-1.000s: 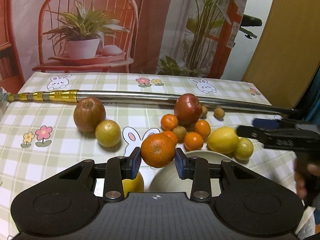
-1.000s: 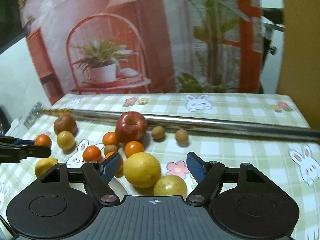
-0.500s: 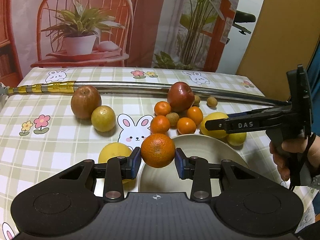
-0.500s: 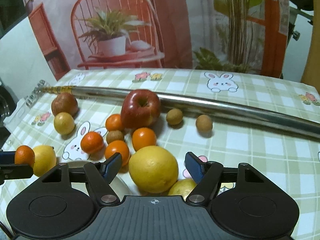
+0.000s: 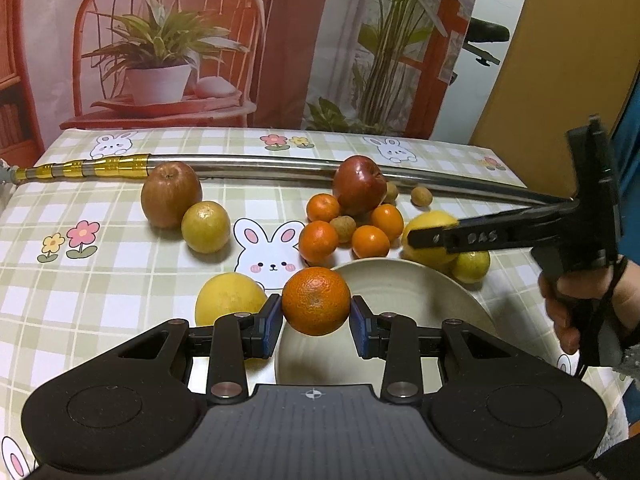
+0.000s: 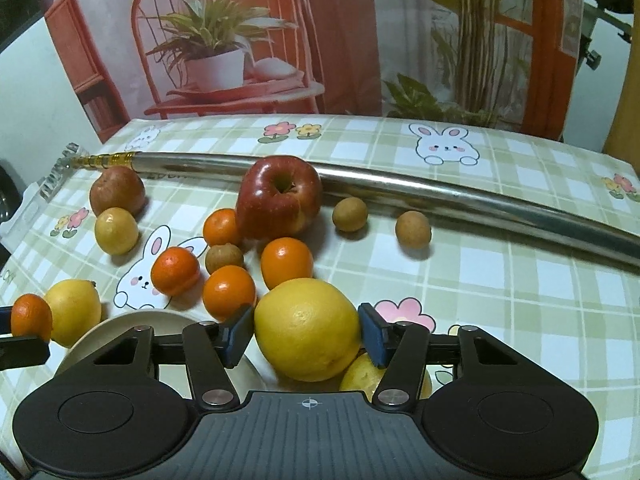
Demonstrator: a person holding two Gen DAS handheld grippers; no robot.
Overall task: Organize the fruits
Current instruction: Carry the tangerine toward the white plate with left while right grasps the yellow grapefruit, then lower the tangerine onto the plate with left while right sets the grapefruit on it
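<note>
Blue pads [image 5: 271, 328] of the left gripper [image 5: 316, 326] are clamped on a mandarin [image 5: 316, 301], one pad on each side, and the fruit hangs over the near rim of a cream plate [image 5: 416, 292]. Just left of that plate a yellow citrus [image 5: 228, 298] lies on the checked tablecloth [image 5: 120, 264].

On the right gripper [image 6: 307, 334] the jaws have just been closing around a large yellow fruit [image 6: 307, 328]. Its pads [image 6: 374, 338] sit against the fruit's sides, though from this low angle I cannot be sure how firmly they press. A smaller lemon [image 6: 362, 372] lies right behind it, partly hidden by the right finger.

Farther back, a red apple [image 6: 279, 198] sits against a long steel pole [image 6: 440, 196], with small oranges [image 6: 286, 262] and brown longans [image 6: 350, 214] clustered near it. A second, duller apple [image 5: 171, 194] and a yellow-green fruit [image 5: 206, 227] touch each other off to the left.

A person's hand [image 5: 580, 300] grips the right tool's handle in the left wrist view.
</note>
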